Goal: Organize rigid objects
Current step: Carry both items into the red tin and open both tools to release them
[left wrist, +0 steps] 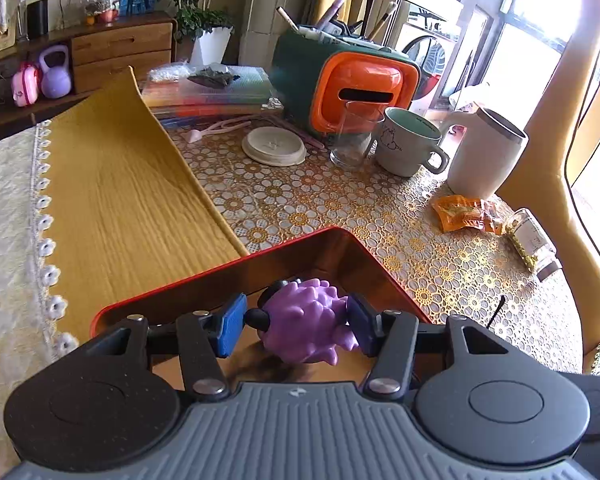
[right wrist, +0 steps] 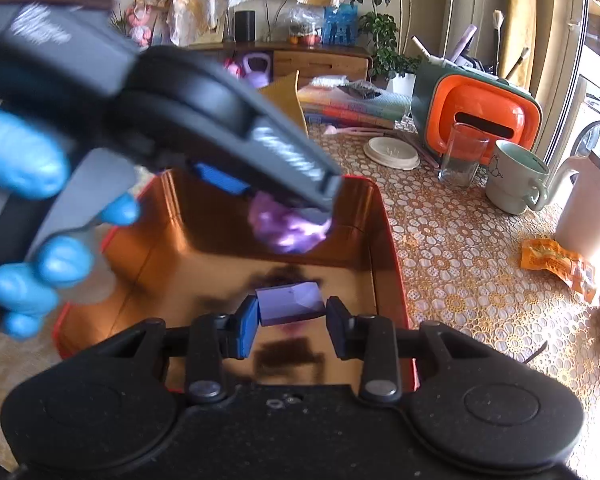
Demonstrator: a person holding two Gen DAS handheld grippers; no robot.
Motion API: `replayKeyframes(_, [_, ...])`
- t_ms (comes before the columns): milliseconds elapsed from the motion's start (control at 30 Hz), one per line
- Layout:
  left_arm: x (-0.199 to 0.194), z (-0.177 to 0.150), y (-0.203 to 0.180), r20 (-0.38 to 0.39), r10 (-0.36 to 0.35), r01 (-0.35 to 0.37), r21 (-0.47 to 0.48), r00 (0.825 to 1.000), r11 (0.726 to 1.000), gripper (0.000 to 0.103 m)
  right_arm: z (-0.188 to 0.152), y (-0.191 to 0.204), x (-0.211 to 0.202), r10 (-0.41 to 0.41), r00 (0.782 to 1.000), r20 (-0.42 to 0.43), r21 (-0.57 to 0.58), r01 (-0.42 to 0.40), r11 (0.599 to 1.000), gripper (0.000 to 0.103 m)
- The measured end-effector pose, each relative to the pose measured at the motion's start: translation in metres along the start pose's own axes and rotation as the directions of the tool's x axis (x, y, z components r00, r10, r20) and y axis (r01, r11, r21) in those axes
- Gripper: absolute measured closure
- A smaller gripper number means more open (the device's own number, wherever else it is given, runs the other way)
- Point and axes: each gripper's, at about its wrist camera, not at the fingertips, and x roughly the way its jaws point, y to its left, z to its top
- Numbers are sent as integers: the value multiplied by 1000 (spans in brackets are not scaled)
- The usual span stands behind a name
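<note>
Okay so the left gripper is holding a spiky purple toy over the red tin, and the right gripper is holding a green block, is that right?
Not quite: the block in the right gripper is purple, not green, as the right wrist view shows. The left gripper does hold the spiky purple toy over the red tin.

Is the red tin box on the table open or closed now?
Open. The red tin box has no lid on it; its shiny inner walls and floor show, and both grippers hold toys above it.

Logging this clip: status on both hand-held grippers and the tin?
Left hand-held gripper shut on purple spiky toy, over red tin. Right hand-held gripper shut on purple block, over same tin. Nothing blocking.
</note>
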Motion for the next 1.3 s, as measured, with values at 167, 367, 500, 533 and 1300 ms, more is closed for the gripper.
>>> replayKeyframes(167, [18,5,-4,-14,-14,14,-12,1000,1000,49,2,-3,10,-10,1000,-27,-1,10,1000,67])
replayKeyframes(367, [31,4,-5,-33,-32,32,-16,999,999,48,4,1,14,-29,999,-41,-30,27,999,67])
replayKeyframes(500, [33,3,-5,-40,-38,37,-25,998,999,48,7,6,20,-55,997,-62,-56,52,997,67])
replayKeyframes(533, [32,3,-5,-40,-38,38,-20,998,999,48,7,7,21,-61,996,-66,-60,57,997,67])
replayKeyframes(1300, [-14,-1,-2,3,-64,64,-27,998,998,37,10,6,-12,-60,998,-5,20,60,998,53])
